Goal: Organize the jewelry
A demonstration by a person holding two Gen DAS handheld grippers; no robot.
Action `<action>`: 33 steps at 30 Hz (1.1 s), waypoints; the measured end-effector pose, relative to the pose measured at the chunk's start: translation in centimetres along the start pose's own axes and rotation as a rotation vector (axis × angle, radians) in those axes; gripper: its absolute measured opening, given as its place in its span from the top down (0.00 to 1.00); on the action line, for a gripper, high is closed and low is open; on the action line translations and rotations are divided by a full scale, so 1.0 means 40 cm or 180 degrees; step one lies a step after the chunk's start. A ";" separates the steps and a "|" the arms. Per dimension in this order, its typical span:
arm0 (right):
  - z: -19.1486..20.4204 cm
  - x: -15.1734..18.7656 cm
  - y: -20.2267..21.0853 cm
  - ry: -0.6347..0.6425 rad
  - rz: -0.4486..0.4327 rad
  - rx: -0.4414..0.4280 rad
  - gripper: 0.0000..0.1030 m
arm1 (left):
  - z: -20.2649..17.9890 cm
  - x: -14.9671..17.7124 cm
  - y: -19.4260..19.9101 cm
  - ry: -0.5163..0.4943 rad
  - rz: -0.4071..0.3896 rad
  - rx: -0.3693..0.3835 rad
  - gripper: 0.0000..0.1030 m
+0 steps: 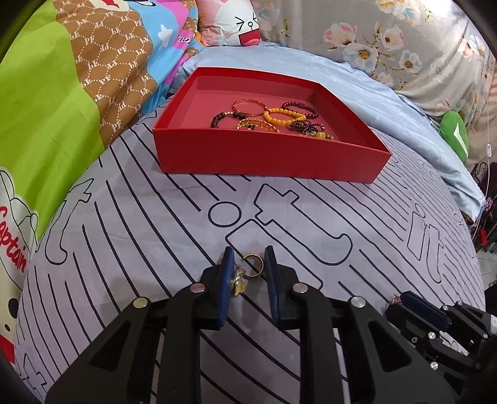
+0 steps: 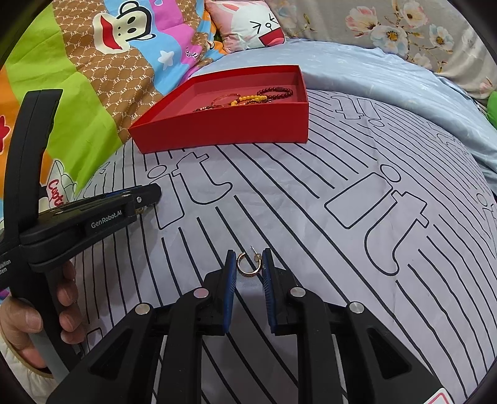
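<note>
A red box [image 1: 270, 161] sits on the striped bedsheet and holds several bead bracelets [image 1: 284, 116] and a gold bangle [image 1: 248, 107]. It also shows in the right wrist view [image 2: 223, 132]. My left gripper [image 1: 247, 262] is open low over the sheet, with a gold earring [image 1: 248, 270] lying between its blue pads, close to the left pad. My right gripper [image 2: 248, 262] is open around a gold hoop earring [image 2: 247, 264] on the sheet; the hoop seems close to the right pad. The left gripper shows at the left of the right wrist view [image 2: 146, 199].
A colourful cartoon quilt [image 1: 62, 102] lies to the left of the box. A cartoon pillow [image 1: 236, 21] and a floral cover [image 1: 388, 37] lie behind it. A light blue sheet [image 1: 388, 102] runs along the right. A green cushion [image 1: 455, 133] is at the far right.
</note>
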State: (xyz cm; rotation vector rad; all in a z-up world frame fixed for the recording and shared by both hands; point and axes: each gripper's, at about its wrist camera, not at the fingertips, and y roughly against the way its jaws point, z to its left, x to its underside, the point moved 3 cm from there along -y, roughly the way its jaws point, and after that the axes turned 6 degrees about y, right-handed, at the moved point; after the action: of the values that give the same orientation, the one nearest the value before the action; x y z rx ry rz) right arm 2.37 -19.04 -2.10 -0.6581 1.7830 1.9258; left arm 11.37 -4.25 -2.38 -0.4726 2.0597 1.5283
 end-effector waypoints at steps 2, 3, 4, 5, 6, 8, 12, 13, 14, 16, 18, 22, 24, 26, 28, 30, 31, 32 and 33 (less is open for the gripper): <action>0.000 0.000 -0.003 -0.0003 0.0013 -0.0002 0.85 | -0.002 0.003 -0.001 -0.0032 -0.0002 -0.0016 0.81; -0.001 0.000 -0.004 -0.0006 0.0015 -0.0004 0.85 | -0.003 0.005 0.000 -0.0044 -0.0009 -0.0020 0.81; -0.002 0.000 -0.004 -0.0010 0.0014 -0.0005 0.84 | -0.004 0.006 0.001 -0.0045 -0.0008 -0.0015 0.81; -0.002 0.000 -0.003 -0.0013 0.0012 -0.0006 0.85 | -0.005 0.007 0.002 -0.0040 -0.0004 -0.0004 0.81; -0.002 0.000 -0.003 -0.0015 0.0008 -0.0007 0.85 | -0.005 0.007 0.003 -0.0033 0.0001 0.0023 0.82; -0.001 -0.001 -0.001 -0.0012 0.0002 -0.0010 0.85 | -0.005 0.010 0.008 -0.0022 0.0006 0.0048 0.82; 0.001 -0.004 0.001 -0.0009 -0.0008 -0.0011 0.85 | -0.004 0.014 0.015 -0.0014 0.0014 0.0083 0.83; 0.000 -0.005 0.004 -0.0012 -0.0012 -0.0015 0.85 | -0.004 0.013 0.017 -0.0012 0.0016 0.0093 0.83; 0.000 -0.006 0.005 -0.0018 -0.0016 -0.0024 0.85 | -0.003 0.012 0.019 -0.0009 0.0016 0.0099 0.83; 0.001 -0.009 0.011 -0.0027 -0.0032 -0.0040 0.85 | -0.002 0.013 0.028 -0.0005 0.0006 0.0111 0.83; 0.004 -0.015 0.019 -0.0017 -0.0056 -0.0045 0.85 | -0.001 0.012 0.038 -0.0001 -0.0004 0.0123 0.83; 0.007 -0.024 0.035 0.0004 -0.0101 -0.0053 0.85 | -0.002 0.006 0.063 -0.0010 -0.0039 0.0137 0.83; 0.009 -0.029 0.044 0.0017 -0.0125 -0.0056 0.85 | -0.003 0.002 0.078 -0.0011 -0.0063 0.0154 0.83; 0.011 -0.038 0.054 0.0023 -0.0158 -0.0070 0.85 | -0.006 -0.006 0.096 -0.0011 -0.0099 0.0170 0.83; 0.012 -0.051 0.068 0.0011 -0.0202 -0.0107 0.85 | -0.009 -0.017 0.111 -0.0010 -0.0126 0.0187 0.83; 0.013 -0.065 0.078 0.0026 -0.0242 -0.0118 0.85 | -0.014 -0.026 0.126 -0.0023 -0.0162 0.0206 0.83; 0.016 -0.076 0.087 0.0060 -0.0278 -0.0099 0.85 | -0.018 -0.033 0.137 -0.0033 -0.0189 0.0210 0.83; 0.018 -0.084 0.093 0.0082 -0.0302 -0.0091 0.85 | -0.022 -0.042 0.147 -0.0047 -0.0212 0.0223 0.83; 0.020 -0.100 0.104 0.0107 -0.0345 -0.0087 0.85 | -0.025 -0.049 0.155 -0.0054 -0.0229 0.0230 0.83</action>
State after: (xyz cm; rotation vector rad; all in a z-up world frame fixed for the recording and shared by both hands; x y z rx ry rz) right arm 2.99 -18.56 3.67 -0.7846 1.7072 1.8801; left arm 9.24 -3.41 3.78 -0.4989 2.0548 1.4068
